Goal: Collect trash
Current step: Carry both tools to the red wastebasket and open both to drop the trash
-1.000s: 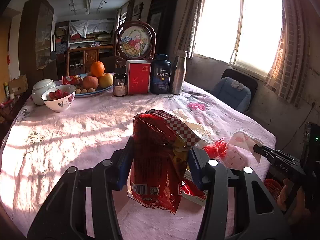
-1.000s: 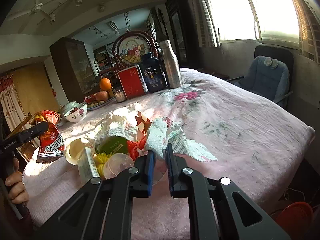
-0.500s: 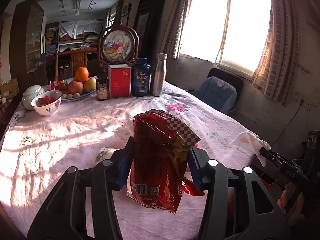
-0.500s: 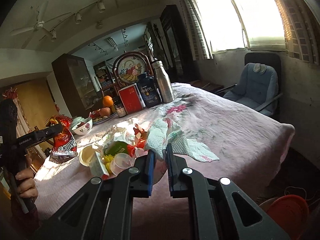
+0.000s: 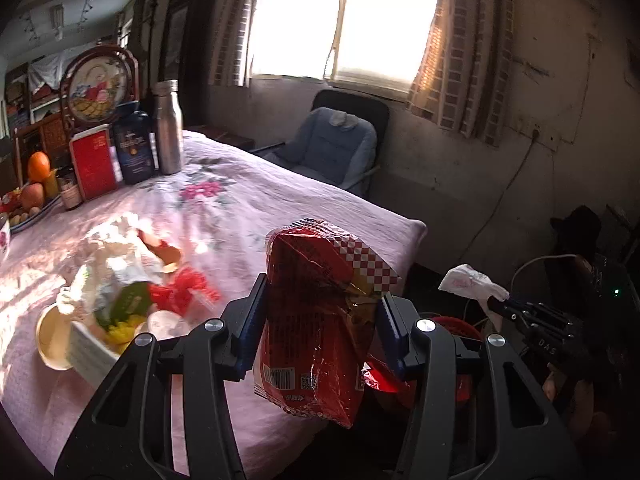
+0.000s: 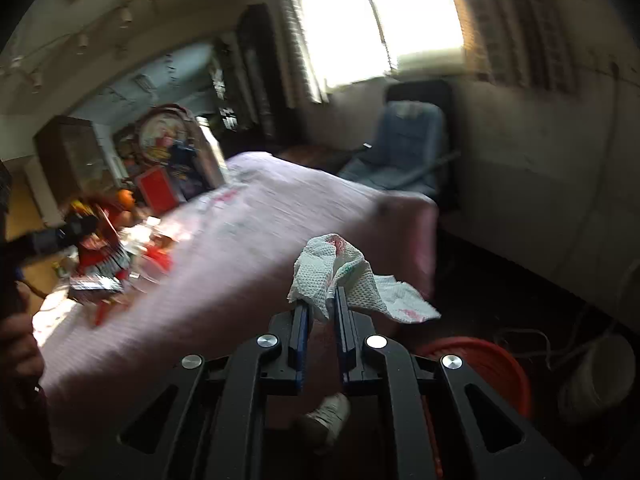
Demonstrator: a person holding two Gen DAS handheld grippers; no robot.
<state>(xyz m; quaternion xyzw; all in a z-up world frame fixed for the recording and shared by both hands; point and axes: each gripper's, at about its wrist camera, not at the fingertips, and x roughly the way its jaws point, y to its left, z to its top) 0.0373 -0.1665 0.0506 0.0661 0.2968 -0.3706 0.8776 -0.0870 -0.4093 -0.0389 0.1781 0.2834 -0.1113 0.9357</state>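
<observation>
My left gripper (image 5: pixel 318 312) is shut on a red snack bag (image 5: pixel 320 320) with a checkered top, held upright past the table's near corner. My right gripper (image 6: pixel 322 304) is shut on a crumpled white paper towel (image 6: pixel 344 276) with red stains, carried off the table's edge; the towel (image 5: pixel 472 282) and that gripper (image 5: pixel 496 304) also show at the right of the left wrist view. A red bin (image 6: pixel 480 364) stands on the floor just below and right of the towel. A heap of wrappers, cups and tissue (image 5: pixel 124 296) lies on the pink tablecloth (image 5: pixel 280 200).
A steel bottle (image 5: pixel 168 128), a dark jar (image 5: pixel 134 148), a red box (image 5: pixel 94 168) and fruit (image 5: pixel 38 168) stand at the table's far end. A blue chair (image 5: pixel 332 148) sits under the window. A white bucket (image 6: pixel 600 376) and cables lie on the floor by the wall.
Both grippers have swung right, off the table toward the floor by the wall. The towel has left the tabletop, and the red bin has come into full view beneath the right gripper.
</observation>
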